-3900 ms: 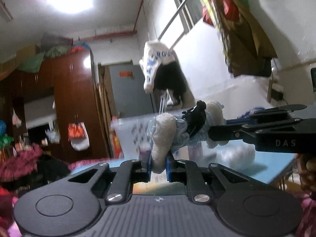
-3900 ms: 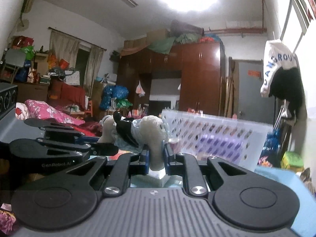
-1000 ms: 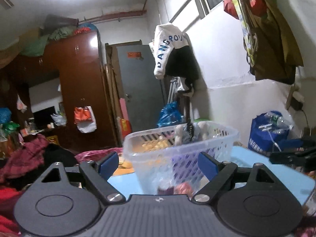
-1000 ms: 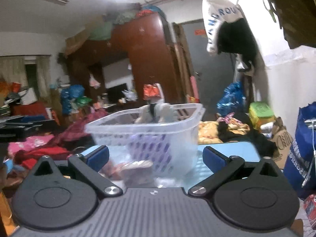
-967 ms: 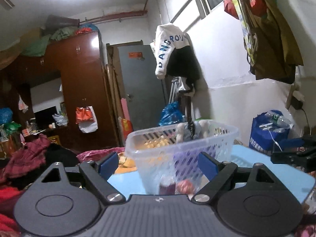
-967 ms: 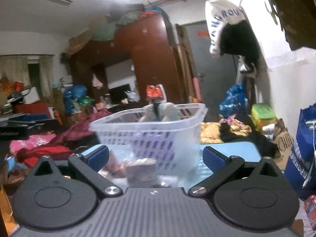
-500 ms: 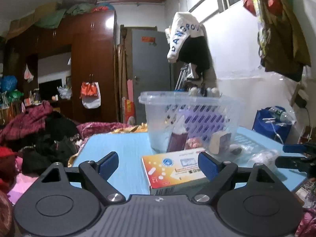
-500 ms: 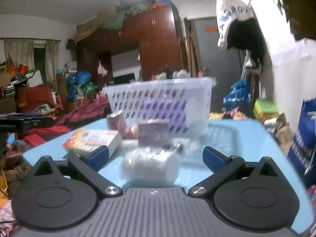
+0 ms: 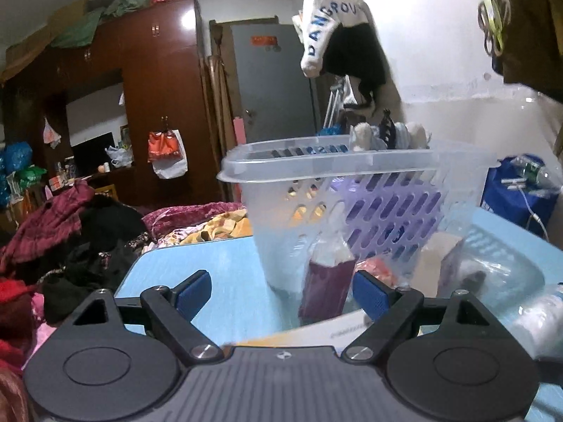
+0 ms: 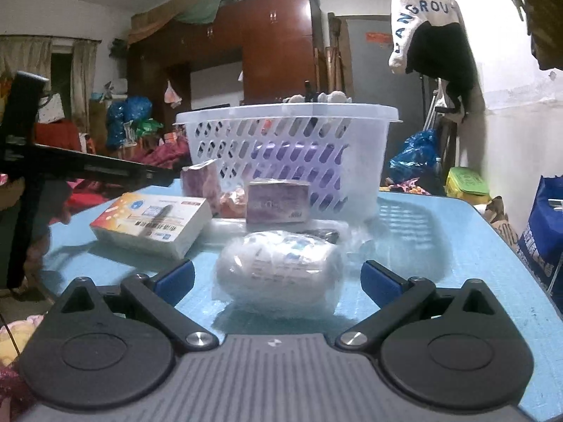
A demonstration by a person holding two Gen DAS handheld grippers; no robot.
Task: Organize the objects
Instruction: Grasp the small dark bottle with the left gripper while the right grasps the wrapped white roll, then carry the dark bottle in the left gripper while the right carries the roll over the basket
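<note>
1. Clutter for sorting sits on a light blue tabletop (image 10: 440,246), with a translucent white plastic laundry basket with slotted walls (image 10: 288,147) standing toward the far side.
2. Inside that basket, a plush toy in white and black (image 9: 387,133) pokes above the rim; a purple item shows faintly through the slots.
3. Just in front of the basket stand a small purple carton (image 10: 278,200) and a taller purple pouch (image 10: 200,183), with a reddish-orange wrapped item (image 10: 232,204) between them.
4. To the left lies a flat white and orange printed cardboard box (image 10: 151,223), resting flat on the table.
5. Nearest the right wrist camera lies a rounded white bundle wrapped in clear plastic (image 10: 281,267).
6. The right gripper (image 10: 278,277) has its blue-padded jaws spread wide, one on each side of the bundle, neither pad touching it.
7. The left gripper (image 9: 281,292) also stands wide open and holds nothing; the purple pouch (image 9: 327,288) and the edge of the printed box (image 9: 316,334) lie just beyond its pads.
8. In the right wrist view, the left gripper's black body reaches in from the left edge above the printed box.
</note>
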